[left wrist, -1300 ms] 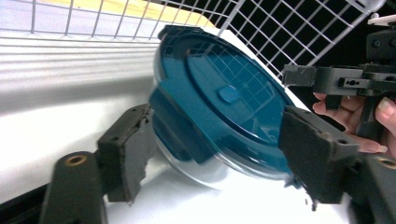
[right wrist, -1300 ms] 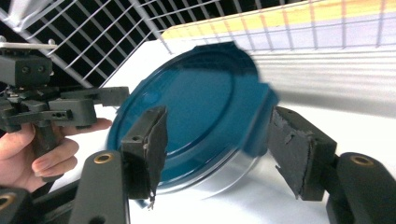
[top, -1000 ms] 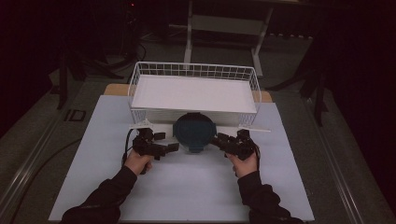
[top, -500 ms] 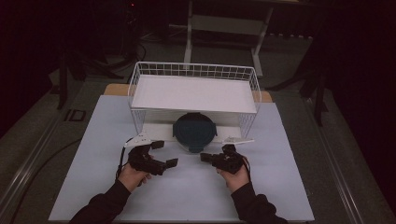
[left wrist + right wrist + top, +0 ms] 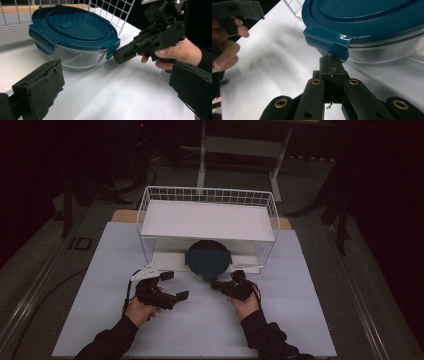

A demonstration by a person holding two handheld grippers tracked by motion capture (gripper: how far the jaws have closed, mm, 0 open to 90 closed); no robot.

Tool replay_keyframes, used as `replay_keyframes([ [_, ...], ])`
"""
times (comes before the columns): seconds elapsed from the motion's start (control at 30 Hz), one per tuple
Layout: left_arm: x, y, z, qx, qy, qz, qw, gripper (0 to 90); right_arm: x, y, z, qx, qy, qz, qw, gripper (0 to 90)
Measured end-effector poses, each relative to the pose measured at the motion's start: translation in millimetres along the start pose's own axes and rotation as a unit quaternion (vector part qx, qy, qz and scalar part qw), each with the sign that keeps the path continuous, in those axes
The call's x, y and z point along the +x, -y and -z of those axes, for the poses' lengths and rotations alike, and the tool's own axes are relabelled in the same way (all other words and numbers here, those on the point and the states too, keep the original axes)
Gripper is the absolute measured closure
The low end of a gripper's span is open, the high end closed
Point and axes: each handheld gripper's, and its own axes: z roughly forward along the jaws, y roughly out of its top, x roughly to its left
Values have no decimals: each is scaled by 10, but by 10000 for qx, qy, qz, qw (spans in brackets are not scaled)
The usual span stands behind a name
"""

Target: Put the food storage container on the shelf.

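Right gripper [image 5: 332,65], jaws pressed together, tip at a clip of the blue lid [image 5: 367,22] on the glass bowl [image 5: 75,56]; left gripper [image 5: 171,286], jaws apart, near left.

matte black two-jaw left gripper [image 5: 172,286] | matte black two-jaw right gripper [image 5: 331,65], brass-coloured rivets behind its fingers | black cables | dark long sleeves [image 5: 107,344]

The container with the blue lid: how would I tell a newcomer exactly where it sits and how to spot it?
Start at the white wire basket standing on the pale table. Under its shelf, at the front edge, sits the container, between the two grippers. It is a clear glass bowl with a dark blue oval lid that has clip flaps, the only coloured thing there.
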Motion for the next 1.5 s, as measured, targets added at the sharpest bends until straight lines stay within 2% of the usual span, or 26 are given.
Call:
replay_keyframes([
  [0.53,-23,30,-22,77,-11,-102,9999,0,-168,-272,-230,-121,299,-113,9994,898],
  [0.73,-28,33,-20,64,-3,-124,9999,0,-198,-334,-261,-138,375,-126,9991,898],
  [0.77,-27,32,-20,79,-6,-123,9999,0,-211,-349,-265,-142,355,-169,9991,899],
  [0.87,-23,35,-21,90,-11,-115,9999,0,-172,-365,-303,-106,350,-78,9993,898],
  [1.03,-39,30,-5,61,-2,-148,9999,0,-141,-346,-287,-159,274,-66,9995,897],
  [1.13,-50,18,13,40,-14,-159,9999,0,-75,-301,-198,-209,142,-43,9997,841],
  [1.2,-58,16,15,39,-3,-158,9999,0,-60,-291,-176,-216,126,-41,9997,828],
  [1.27,-78,10,22,39,-3,-208,9998,0,-22,-247,-82,-259,85,-1,9996,756],
  [1.3,-78,10,22,39,-3,-208,9998,0,-22,-247,-82,-259,85,-1,9996,756],
  [1.33,-95,5,29,31,17,-216,9998,0,0,-221,-28,-274,79,48,9996,665],
  [1.37,-95,5,29,31,17,-216,9998,0,0,-221,-28,-274,79,48,9996,665],
  [1.5,-121,-4,40,13,50,-234,9997,0,43,-169,89,-370,144,165,9991,488],
])
